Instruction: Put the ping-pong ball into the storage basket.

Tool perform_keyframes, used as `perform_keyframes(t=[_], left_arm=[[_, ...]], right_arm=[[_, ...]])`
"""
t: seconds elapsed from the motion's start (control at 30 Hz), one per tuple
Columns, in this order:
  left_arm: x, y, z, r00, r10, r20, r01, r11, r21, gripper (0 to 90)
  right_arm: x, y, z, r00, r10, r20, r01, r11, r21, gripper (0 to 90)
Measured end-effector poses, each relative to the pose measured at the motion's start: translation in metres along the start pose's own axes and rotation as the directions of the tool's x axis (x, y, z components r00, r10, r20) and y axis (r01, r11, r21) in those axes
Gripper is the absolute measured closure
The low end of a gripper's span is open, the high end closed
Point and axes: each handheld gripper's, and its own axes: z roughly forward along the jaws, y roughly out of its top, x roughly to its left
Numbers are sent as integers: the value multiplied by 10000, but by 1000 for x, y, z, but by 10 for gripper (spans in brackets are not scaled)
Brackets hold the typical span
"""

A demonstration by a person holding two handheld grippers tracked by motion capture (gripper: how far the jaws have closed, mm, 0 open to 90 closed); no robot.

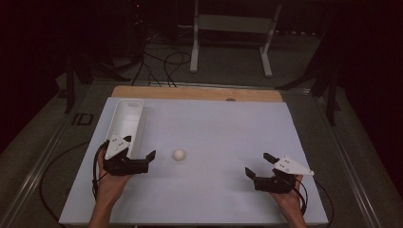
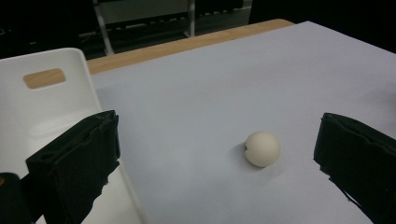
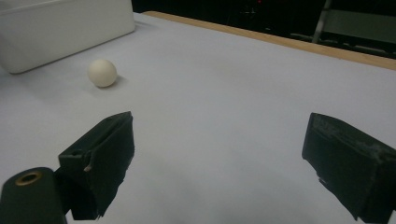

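Observation:
A small white ball (image 1: 179, 155) lies on the white table sheet (image 1: 223, 123), left of centre. A long white bin (image 1: 127, 122) stands at the left, its length running away from me. My left gripper (image 1: 140, 153) is open beside the bin's near end, with the ball a short way to its right. In the left gripper view the ball (image 2: 262, 148) sits ahead between the wide-apart jaws of the gripper (image 2: 215, 122), nearer the right one; the left jaw overlaps the bin (image 2: 51, 93). My right gripper (image 1: 259, 165) is open and empty at the near right. In its own view the gripper (image 3: 219, 123) faces the ball (image 3: 102, 73) and the bin (image 3: 65, 28).
A wooden strip (image 1: 197, 93) borders the sheet's far edge. Beyond the table, a white metal stand (image 1: 233, 23) and cables (image 1: 164, 61) sit on the dark floor. Bare sheet spreads between the two grippers and toward the far right.

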Motion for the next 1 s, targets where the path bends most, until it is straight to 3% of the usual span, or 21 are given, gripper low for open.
perform_keyframes(t=[0.33, 1.0], left_arm=[[-12, 12, 20, 9992, 287, 265, -302, 9980, 547, 11], [-26, 21, 51, 9979, 376, 524, -415, 9964, 740, 13]], right_arm=[[-1, -1, 0, 10000, 32, -3, -32, 10000, 4, 91], [1, -1, 0, 9998, -118, 131, 118, 9999, 31, 91]])
